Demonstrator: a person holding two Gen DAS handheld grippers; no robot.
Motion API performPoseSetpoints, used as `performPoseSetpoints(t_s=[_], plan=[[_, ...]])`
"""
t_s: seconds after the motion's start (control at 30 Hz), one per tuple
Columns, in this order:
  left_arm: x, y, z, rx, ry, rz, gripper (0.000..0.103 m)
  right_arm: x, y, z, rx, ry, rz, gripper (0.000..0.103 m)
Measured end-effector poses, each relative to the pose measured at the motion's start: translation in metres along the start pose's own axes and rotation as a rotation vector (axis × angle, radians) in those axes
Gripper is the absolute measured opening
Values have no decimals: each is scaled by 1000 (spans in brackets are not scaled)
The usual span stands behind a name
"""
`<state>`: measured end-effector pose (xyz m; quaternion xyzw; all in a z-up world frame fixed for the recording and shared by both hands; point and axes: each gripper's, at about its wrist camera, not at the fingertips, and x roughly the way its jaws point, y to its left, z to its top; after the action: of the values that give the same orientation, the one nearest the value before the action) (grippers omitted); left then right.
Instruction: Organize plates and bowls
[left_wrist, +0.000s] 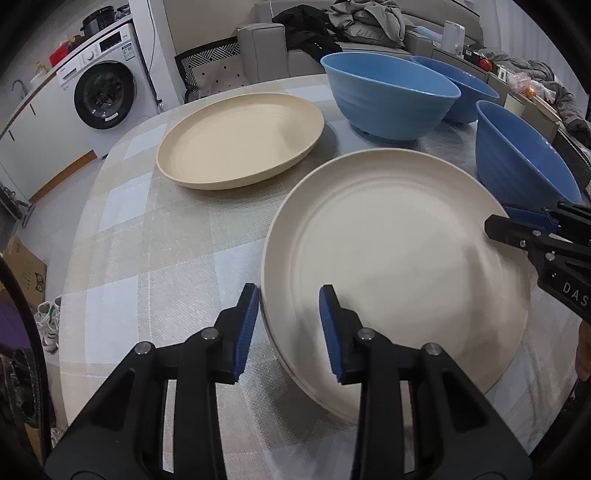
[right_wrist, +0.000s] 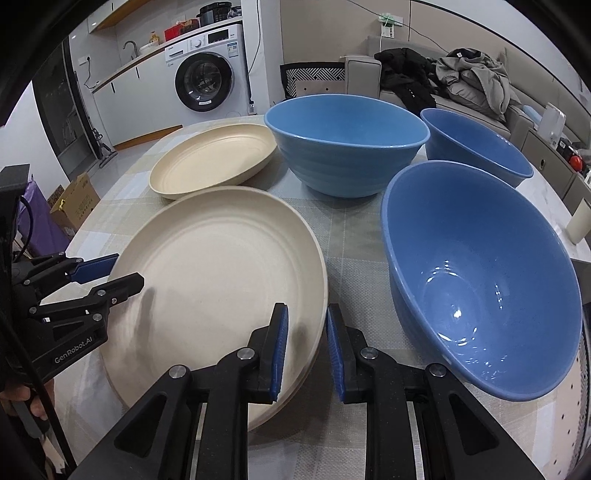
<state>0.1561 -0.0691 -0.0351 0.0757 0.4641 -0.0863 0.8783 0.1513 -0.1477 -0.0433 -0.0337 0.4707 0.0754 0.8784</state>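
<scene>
A stack of cream plates (left_wrist: 399, 266) (right_wrist: 218, 273) lies on the table near me. My left gripper (left_wrist: 290, 317) (right_wrist: 107, 273) is open and straddles its left rim. My right gripper (right_wrist: 304, 343) (left_wrist: 517, 225) is open and straddles its right rim. A second, yellower cream plate (left_wrist: 240, 136) (right_wrist: 214, 158) lies farther back on the left. Three blue bowls stand apart: one at the back centre (left_wrist: 388, 96) (right_wrist: 347, 144), one behind it (left_wrist: 469, 92) (right_wrist: 476, 144), and one near the right gripper (left_wrist: 521, 158) (right_wrist: 480, 280).
The round table (left_wrist: 147, 240) (right_wrist: 351, 236) has a checked cloth. A washing machine (left_wrist: 103, 85), a chair (left_wrist: 210, 66) and a sofa with clothes (right_wrist: 461, 77) stand beyond it. A white cup (right_wrist: 580, 221) sits at the table's right edge.
</scene>
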Motion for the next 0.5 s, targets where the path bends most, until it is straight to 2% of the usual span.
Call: performPoseSetpoints(t_s=[0.3, 0.4, 0.5], plan=[[2, 5, -2, -26, 13, -37, 34, 1, 1, -1, -20, 5, -4, 23], [-3, 9, -3, -47, 1, -70, 44, -4, -1, 0, -11, -3, 32, 30], [-12, 12, -3, -61, -24, -70, 56, -16, 1, 1, -22, -32, 61, 45]])
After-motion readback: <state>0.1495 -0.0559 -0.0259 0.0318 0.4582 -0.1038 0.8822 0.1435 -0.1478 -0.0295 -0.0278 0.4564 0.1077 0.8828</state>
